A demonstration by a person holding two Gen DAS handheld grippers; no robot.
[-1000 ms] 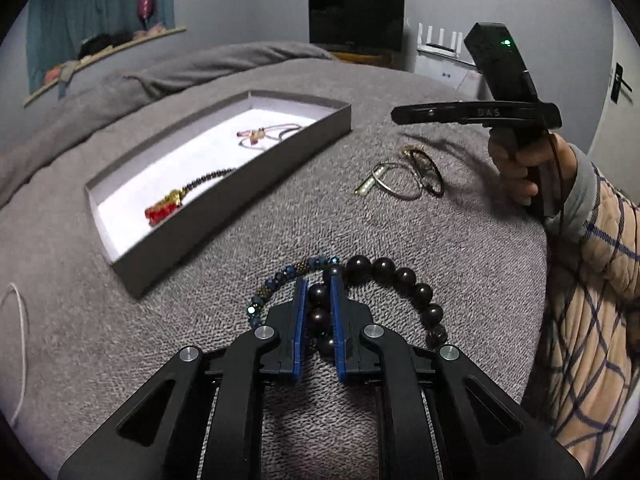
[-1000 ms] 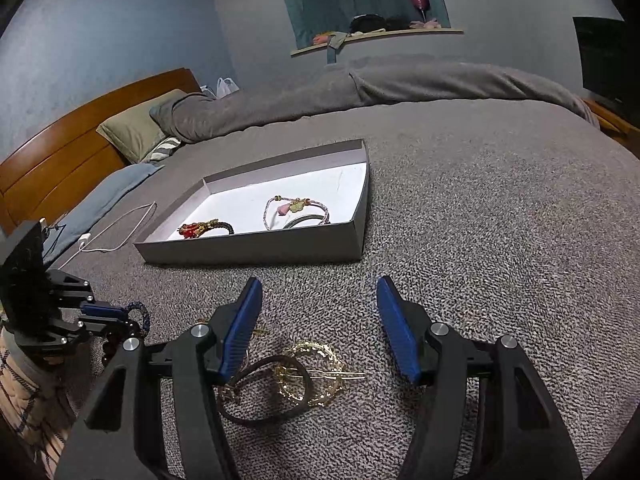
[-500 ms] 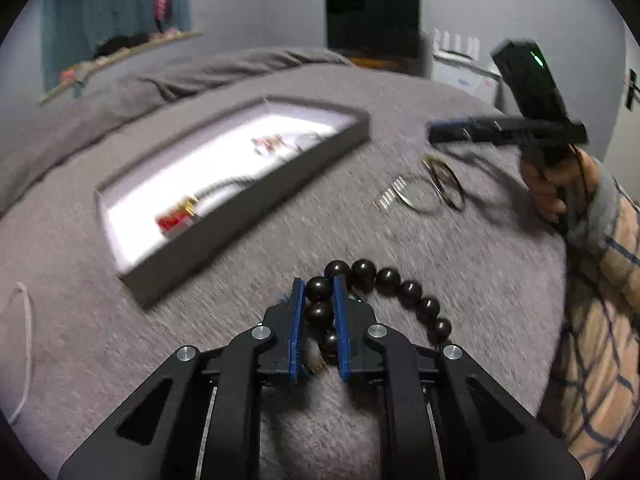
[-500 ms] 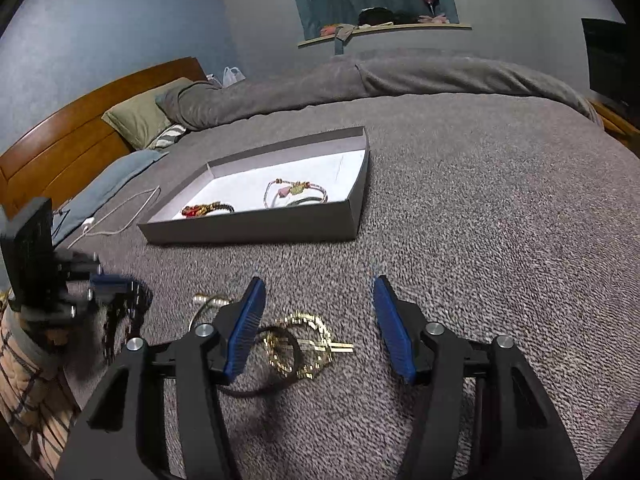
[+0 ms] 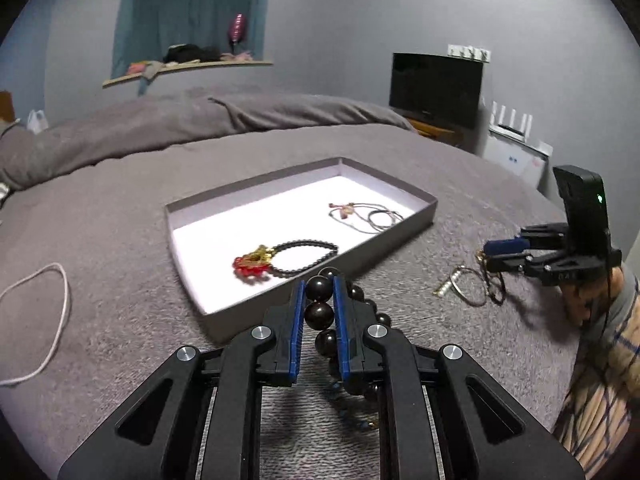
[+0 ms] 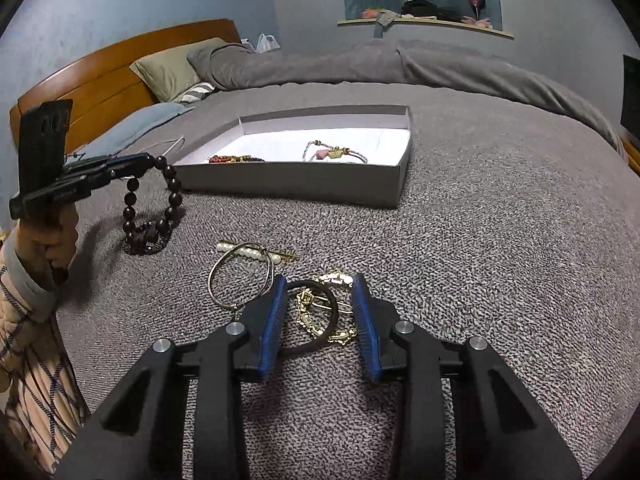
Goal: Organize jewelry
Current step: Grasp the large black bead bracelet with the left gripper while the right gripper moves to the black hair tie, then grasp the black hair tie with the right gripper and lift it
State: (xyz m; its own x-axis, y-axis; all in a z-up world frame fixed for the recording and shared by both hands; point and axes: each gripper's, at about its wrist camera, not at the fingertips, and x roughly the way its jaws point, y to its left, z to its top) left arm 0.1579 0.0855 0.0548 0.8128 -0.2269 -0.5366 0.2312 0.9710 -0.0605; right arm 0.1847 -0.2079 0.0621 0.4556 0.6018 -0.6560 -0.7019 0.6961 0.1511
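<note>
My left gripper is shut on a dark wooden bead bracelet and holds it lifted, hanging near the grey tray's front edge; it also shows in the right wrist view. The tray holds a black bead bracelet with a red charm and a thin cord bracelet. My right gripper is open, low over a dark hair tie and a gold chain piece on the bed. A gold bangle and a pearl hair pin lie beside them.
A small blue bead bracelet lies on the grey bedspread under the hanging beads. A white cable lies at the left. Pillows and a wooden headboard are at the far side.
My left gripper has lifted the dark bead bracelet off the bed and moved toward the tray. My right gripper has lowered over the hair tie and gold piece, its jaws narrower.
</note>
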